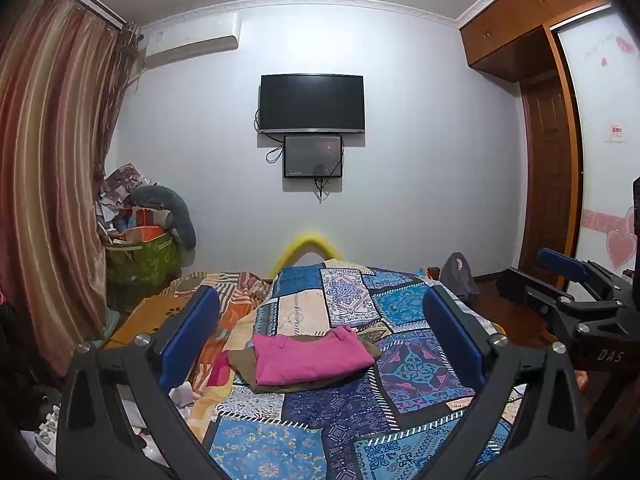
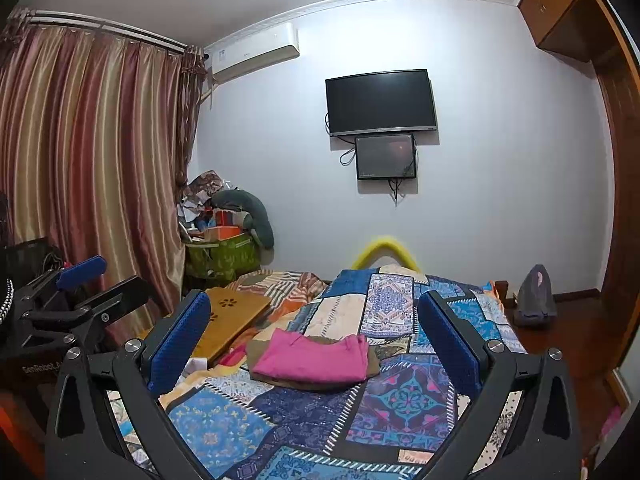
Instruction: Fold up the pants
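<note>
Folded pink pants (image 1: 308, 356) lie on top of a folded brown garment (image 1: 244, 362) in the middle of the bed's patchwork bedspread (image 1: 416, 364). My left gripper (image 1: 320, 344) is open, held above the near part of the bed, its blue pads well short of the stack. In the right wrist view the same pink pants (image 2: 314, 356) rest on the brown garment (image 2: 256, 350). My right gripper (image 2: 316, 340) is open too, with nothing between its fingers. Each gripper shows at the edge of the other's view: the right gripper (image 1: 556, 276) and the left gripper (image 2: 92, 284).
A wooden lap tray (image 2: 232, 312) and striped bedding (image 2: 288, 284) lie on the bed's left side. A cluttered green bin (image 2: 220, 256) stands by the curtain (image 2: 88, 168). A grey bag (image 2: 534, 298) sits on the floor at right. A TV (image 1: 312, 103) hangs on the far wall.
</note>
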Demonstrator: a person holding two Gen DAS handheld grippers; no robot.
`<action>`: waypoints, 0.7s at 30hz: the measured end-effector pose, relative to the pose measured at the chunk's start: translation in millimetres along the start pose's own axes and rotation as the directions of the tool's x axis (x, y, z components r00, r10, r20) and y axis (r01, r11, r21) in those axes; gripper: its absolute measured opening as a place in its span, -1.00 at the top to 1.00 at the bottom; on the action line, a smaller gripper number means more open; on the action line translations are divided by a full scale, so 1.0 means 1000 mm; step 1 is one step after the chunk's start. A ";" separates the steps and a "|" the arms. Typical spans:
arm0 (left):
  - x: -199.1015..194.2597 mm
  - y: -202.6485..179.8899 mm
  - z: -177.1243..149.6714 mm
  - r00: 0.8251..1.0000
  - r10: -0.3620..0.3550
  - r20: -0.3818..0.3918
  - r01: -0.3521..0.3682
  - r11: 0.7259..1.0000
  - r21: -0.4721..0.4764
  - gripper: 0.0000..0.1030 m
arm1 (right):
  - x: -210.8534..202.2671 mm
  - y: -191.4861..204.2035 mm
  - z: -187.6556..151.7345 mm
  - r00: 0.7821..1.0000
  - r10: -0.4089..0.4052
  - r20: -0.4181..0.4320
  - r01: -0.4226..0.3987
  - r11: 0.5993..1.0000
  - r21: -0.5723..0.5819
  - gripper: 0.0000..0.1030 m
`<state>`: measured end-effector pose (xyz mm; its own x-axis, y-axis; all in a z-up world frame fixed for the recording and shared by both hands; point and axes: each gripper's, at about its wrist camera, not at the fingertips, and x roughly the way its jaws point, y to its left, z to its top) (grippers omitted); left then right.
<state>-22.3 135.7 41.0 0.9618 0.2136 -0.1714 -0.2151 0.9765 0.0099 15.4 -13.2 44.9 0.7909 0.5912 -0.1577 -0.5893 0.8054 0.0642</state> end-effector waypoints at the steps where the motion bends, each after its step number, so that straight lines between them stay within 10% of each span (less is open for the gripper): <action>1: 0.000 0.000 0.000 1.000 -0.001 0.000 0.001 1.000 0.001 -1.00 | 0.000 0.000 0.000 1.000 0.000 0.000 0.000 1.000 -0.001 -1.00; 21: -0.004 -0.001 0.003 1.000 -0.018 0.010 0.018 1.000 0.008 -1.00 | -0.002 0.001 0.000 1.000 0.011 -0.004 -0.011 1.000 -0.001 -1.00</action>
<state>-25.7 133.9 44.8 0.9672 0.1964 -0.1613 -0.1968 0.9803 0.0142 13.4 -13.5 45.7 0.7839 0.5997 -0.1608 -0.5979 0.7989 0.0646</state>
